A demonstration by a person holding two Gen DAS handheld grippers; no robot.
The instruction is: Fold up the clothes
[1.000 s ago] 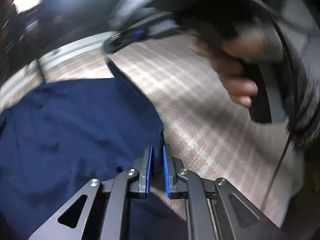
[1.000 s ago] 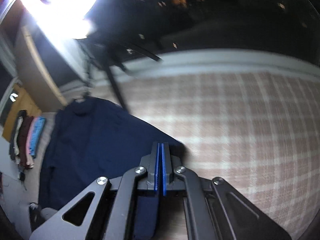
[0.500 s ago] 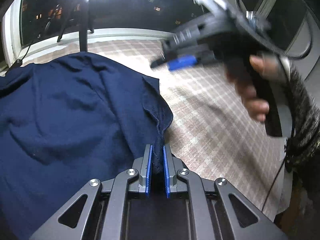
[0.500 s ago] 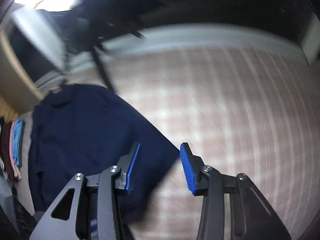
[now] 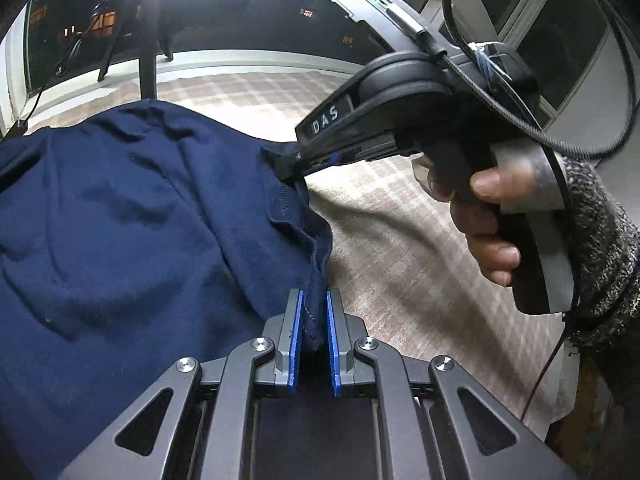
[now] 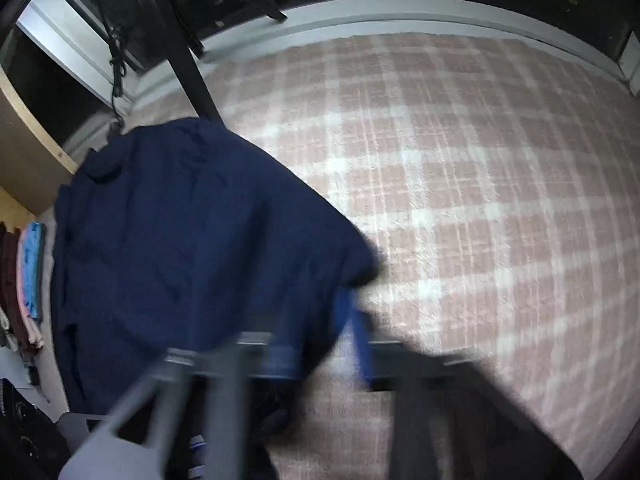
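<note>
A navy garment lies spread on a pink-and-white checked cover. My left gripper is shut on its hemmed edge, and the cloth bunches between the blue pads. My right gripper, held by a hand, has its tips at the garment's far corner. In the right wrist view the same garment fills the left half. There my right gripper is motion-blurred, with a fold of navy cloth between its fingers, and the blur hides how far they stand apart.
A black tripod leg stands behind the garment by the pale window ledge. A stack of folded clothes sits at the far left. The checked cover stretches bare to the right.
My right gripper opened half a second ago and has since come down onto the garment's corner, its fingers moving. My left gripper has kept its hold on the hem.
</note>
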